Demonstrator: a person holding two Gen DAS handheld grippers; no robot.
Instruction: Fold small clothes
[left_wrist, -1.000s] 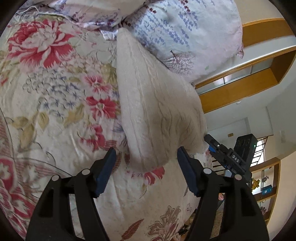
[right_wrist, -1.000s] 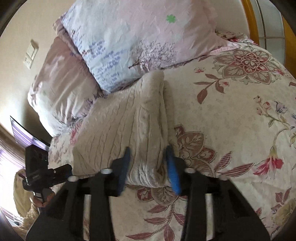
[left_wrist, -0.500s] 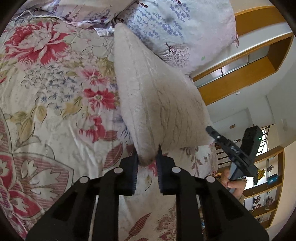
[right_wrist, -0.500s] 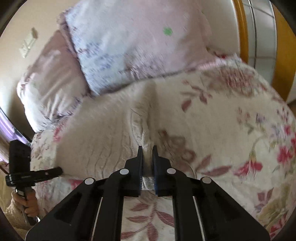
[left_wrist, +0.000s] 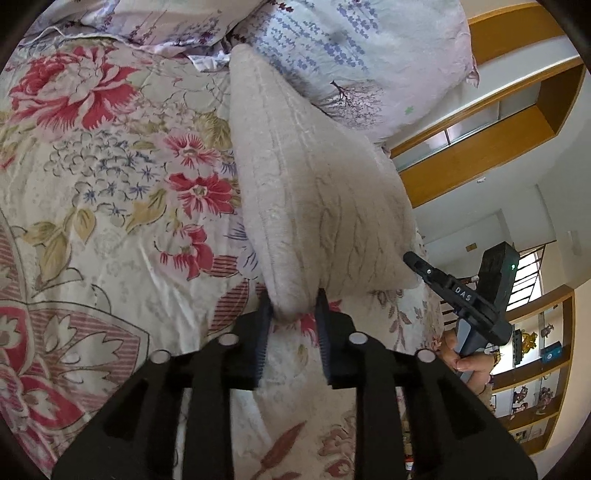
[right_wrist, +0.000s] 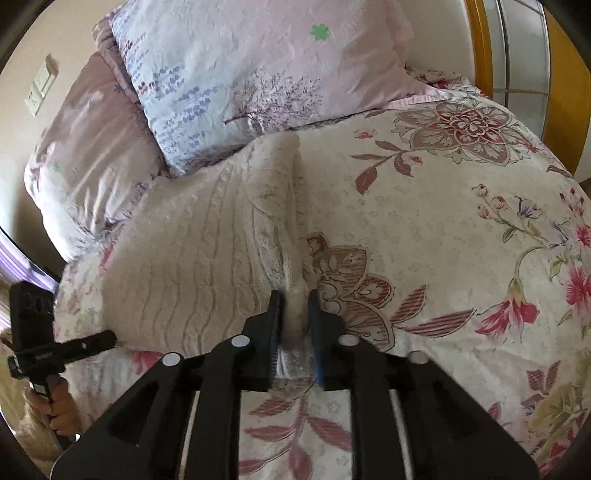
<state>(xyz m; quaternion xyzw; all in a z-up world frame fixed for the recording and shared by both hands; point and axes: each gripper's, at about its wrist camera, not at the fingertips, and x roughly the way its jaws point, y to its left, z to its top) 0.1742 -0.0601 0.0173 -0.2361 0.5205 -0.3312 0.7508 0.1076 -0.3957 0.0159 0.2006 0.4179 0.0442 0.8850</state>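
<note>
Cream cable-knit sweater (left_wrist: 314, 206) on a red-and-pink floral quilt (left_wrist: 110, 206), beside lilac-printed pale pillows (right_wrist: 236, 70).

A bed (right_wrist: 443, 229) covered by a cream quilt printed with red and pink flowers. A cream cable-knit sweater (right_wrist: 192, 258) lies on the quilt, its far end touching a pale pillow (right_wrist: 258, 70) at the head. A second, pinker pillow (right_wrist: 92, 162) lies beside it.

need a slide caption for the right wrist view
Right gripper shut on the near edge of a cream cable-knit sweater lying on a floral quilt.
</note>
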